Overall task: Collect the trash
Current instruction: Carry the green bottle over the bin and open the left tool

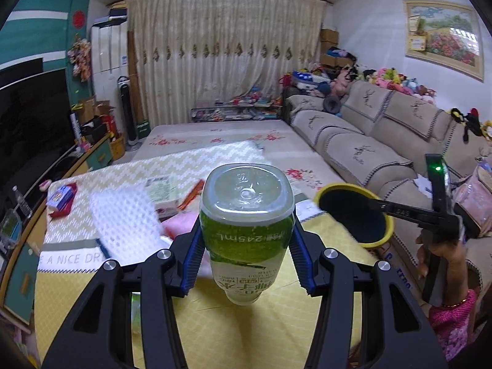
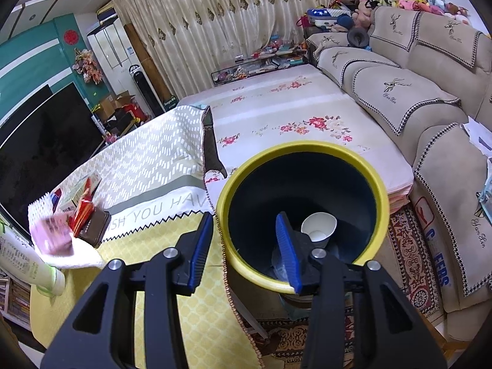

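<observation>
My left gripper (image 1: 246,236) is shut on a green-labelled plastic bottle (image 1: 246,215), held base forward above the table. The bottle also shows at the left edge of the right wrist view (image 2: 27,261). A yellow-rimmed black trash bin (image 2: 307,203) is held by my right gripper (image 2: 246,249), whose jaws straddle its near rim, one finger inside and one outside. A white paper cup (image 2: 318,227) lies inside the bin. In the left wrist view the bin (image 1: 353,215) is to the right of the bottle, with the right gripper's body (image 1: 430,212) behind it.
The table with a yellow cloth (image 1: 246,316) carries white foam netting (image 1: 123,215), a pink packet (image 2: 52,233), a red wrapper (image 2: 81,212) and small boxes (image 1: 61,200). A beige sofa (image 2: 415,92) stands right, a TV (image 2: 46,141) left.
</observation>
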The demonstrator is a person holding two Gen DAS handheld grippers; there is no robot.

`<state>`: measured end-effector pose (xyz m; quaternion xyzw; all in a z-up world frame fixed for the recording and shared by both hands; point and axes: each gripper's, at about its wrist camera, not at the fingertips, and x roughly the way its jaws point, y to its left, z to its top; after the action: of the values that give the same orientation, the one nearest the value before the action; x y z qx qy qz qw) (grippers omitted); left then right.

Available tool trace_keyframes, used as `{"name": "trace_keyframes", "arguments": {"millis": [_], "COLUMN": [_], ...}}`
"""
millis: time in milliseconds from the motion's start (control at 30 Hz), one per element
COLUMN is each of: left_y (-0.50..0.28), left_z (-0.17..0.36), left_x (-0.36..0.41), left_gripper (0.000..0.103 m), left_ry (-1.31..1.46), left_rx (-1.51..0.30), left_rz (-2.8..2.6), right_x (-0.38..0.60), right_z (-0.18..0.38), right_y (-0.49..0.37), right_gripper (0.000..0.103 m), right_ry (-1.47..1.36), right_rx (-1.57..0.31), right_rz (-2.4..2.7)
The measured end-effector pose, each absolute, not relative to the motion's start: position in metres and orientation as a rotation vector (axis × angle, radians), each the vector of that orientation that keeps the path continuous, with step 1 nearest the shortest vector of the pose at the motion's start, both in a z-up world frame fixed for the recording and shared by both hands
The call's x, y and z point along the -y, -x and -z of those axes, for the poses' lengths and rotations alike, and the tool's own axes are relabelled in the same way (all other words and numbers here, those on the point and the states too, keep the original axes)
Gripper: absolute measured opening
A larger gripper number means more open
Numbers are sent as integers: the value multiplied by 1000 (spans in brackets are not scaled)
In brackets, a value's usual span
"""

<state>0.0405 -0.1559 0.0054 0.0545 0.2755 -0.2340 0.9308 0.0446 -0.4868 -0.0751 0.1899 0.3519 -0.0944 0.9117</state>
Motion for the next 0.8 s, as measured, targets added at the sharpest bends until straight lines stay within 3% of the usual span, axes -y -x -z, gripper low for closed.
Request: {"name": "trace_keyframes", "arguments": {"millis": [333,800], "left_y": [-35,-84], "left_z": [-24,16], "left_x": [203,383], "left_gripper": [51,51], "left_ry": [-124,-198], "left_rx": [-533,-649], "left_rz": [605,849], "right_x": [510,563], "right_z": [69,73], "right_y": [-25,12], "right_gripper": [42,43], "right_ry": [-396,-447], "right_rx": [-697,-662], "right_rz": [261,386]}}
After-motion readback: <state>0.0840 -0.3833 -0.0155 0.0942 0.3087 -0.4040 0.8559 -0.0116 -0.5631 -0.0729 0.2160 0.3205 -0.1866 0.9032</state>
